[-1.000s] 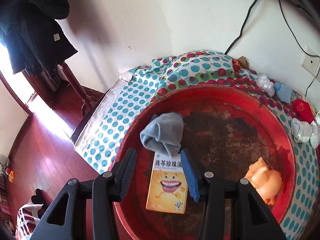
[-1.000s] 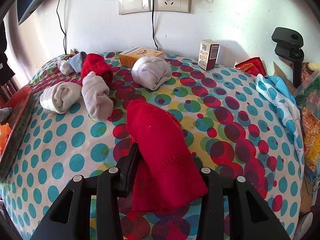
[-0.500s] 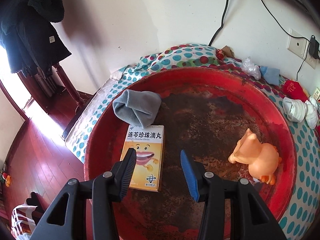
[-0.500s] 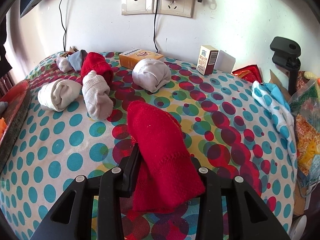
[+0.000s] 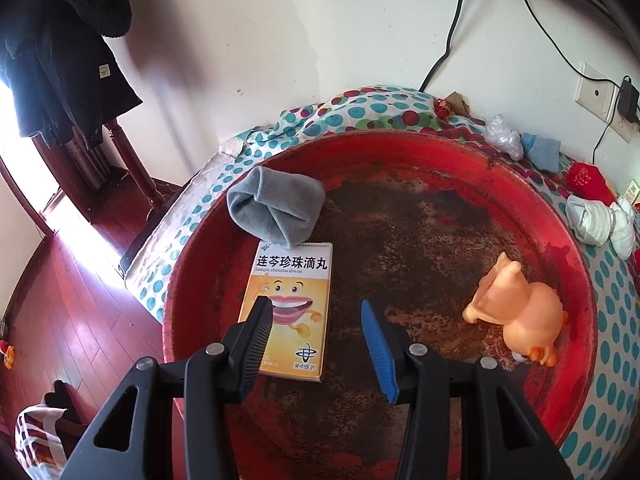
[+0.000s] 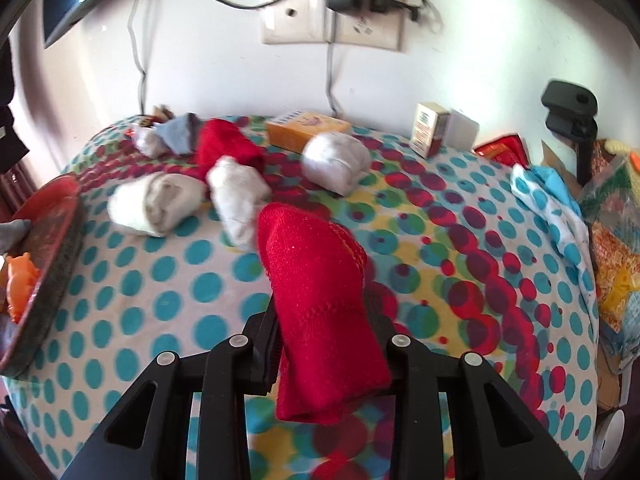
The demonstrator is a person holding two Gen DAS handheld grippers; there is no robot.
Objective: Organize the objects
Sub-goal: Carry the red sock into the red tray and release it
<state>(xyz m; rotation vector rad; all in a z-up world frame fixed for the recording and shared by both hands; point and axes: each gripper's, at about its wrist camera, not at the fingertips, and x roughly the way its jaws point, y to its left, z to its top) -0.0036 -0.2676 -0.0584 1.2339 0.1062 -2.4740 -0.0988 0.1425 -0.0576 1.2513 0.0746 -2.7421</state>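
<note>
My left gripper (image 5: 316, 312) hangs open over the red round tray (image 5: 440, 152), nothing between its fingers. In the tray lie a folded grey sock (image 5: 276, 208), a yellow medicine box (image 5: 288, 300) just beyond the left finger, and an orange toy animal (image 5: 520, 312) at the right. My right gripper (image 6: 322, 300) holds a rolled red sock (image 6: 320, 280) above the dotted cloth. Its jaws are closing and the pads press into the sock, which hides the fingertips. The tray's edge (image 6: 52, 232) shows at far left.
On the dotted tablecloth (image 6: 168, 304) beyond the red sock lie two white socks (image 6: 156, 208), another red sock (image 6: 228, 148), a pale rolled sock (image 6: 336, 160), an orange box (image 6: 308, 128) and a small upright carton (image 6: 430, 130). Bags crowd the right edge. Wall sockets and cables sit behind.
The left gripper moved rightward over the tray, so the box now sits by its left finger. The right gripper squeezed the red sock tighter and raised it off the cloth.
</note>
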